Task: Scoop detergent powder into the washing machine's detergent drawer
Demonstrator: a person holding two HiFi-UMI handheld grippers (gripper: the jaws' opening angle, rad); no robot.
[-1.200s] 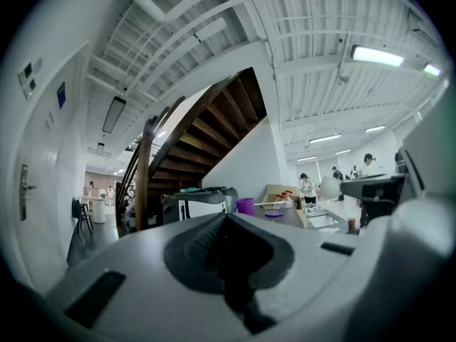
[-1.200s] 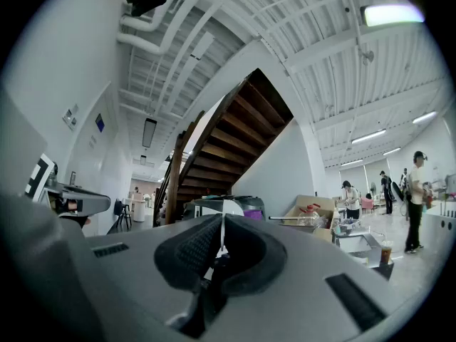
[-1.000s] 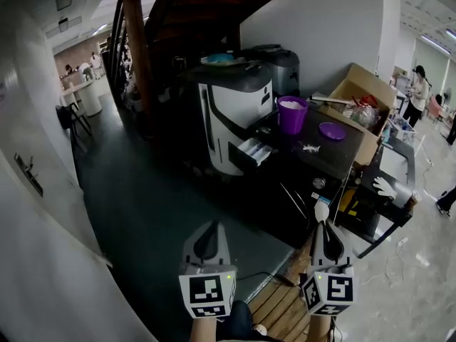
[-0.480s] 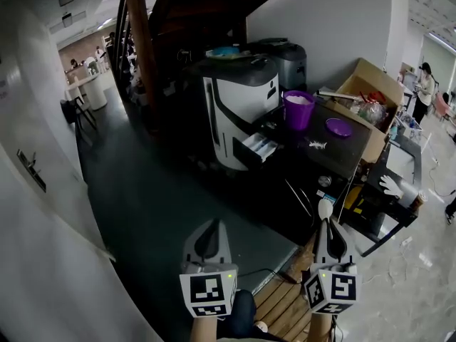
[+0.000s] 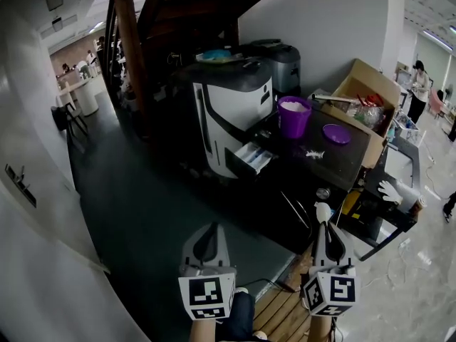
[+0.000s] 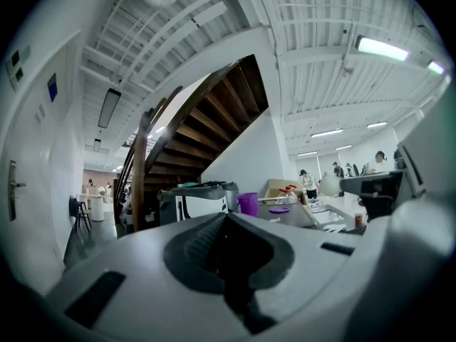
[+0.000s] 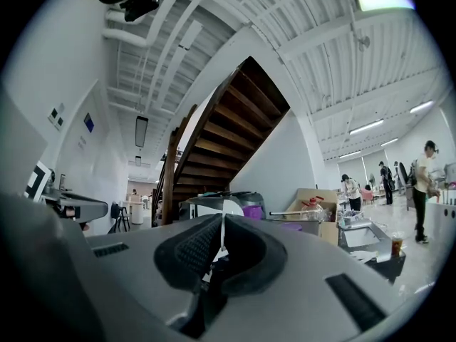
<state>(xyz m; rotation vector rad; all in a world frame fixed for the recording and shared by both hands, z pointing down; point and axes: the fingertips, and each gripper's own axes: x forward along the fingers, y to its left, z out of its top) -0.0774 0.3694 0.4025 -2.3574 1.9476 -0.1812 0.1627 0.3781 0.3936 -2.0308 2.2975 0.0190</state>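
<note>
The white and grey washing machine (image 5: 229, 109) stands ahead, its detergent drawer (image 5: 251, 157) pulled open at the front. Right of it, on a dark table (image 5: 342, 164), sits a purple tub (image 5: 293, 115) full of white powder, with its purple lid (image 5: 335, 132) lying beside it. My right gripper (image 5: 324, 232) is shut on a white spoon (image 5: 323, 211), whose bowl sticks out past the jaws and also shows as the spoon (image 7: 229, 211) in the right gripper view. My left gripper (image 5: 207, 242) is shut with nothing in it. Both are held low, well short of the machine.
An open cardboard box (image 5: 365, 90) with bottles stands at the table's far end. A wooden stair post (image 5: 127, 48) rises left of the machine. A wooden pallet (image 5: 279, 306) lies under my grippers. A white glove (image 5: 388, 189) rests on a low cart. A person (image 5: 417, 84) stands far right.
Both grippers keep their pose and their hold. The view has swung a little, so the machine and table sit slightly lower and further left in the picture.
</note>
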